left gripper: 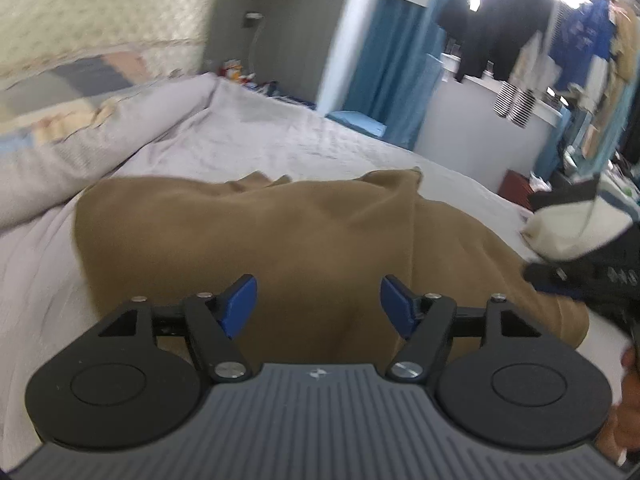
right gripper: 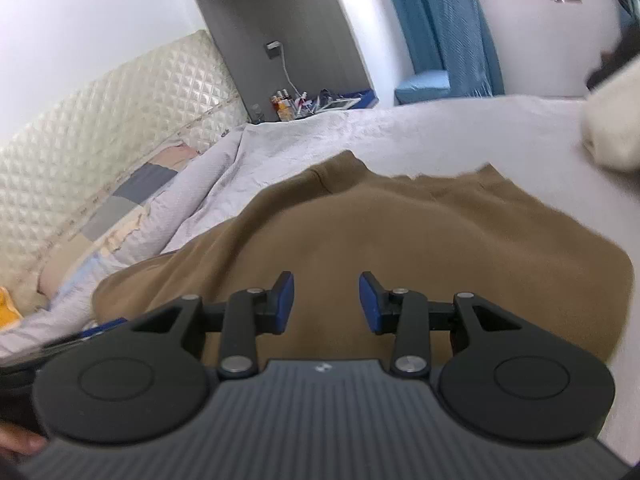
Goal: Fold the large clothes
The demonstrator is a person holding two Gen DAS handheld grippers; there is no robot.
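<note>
While the soft brown garment lay bunched on the quilted pale bedspread, left gripper gaped wide, right gripper narrower, both empty above it.

Bare bed sheet beyond the brown garment: open passage. Left side: rolled quilt along the padded headboard. Right side: cream-and-black garment lying on the bed.

We are in a home bedroom: a bed with a pale quilted cover meets a padded headboard. Blue curtains and hanging laundry frame the bright window.
</note>
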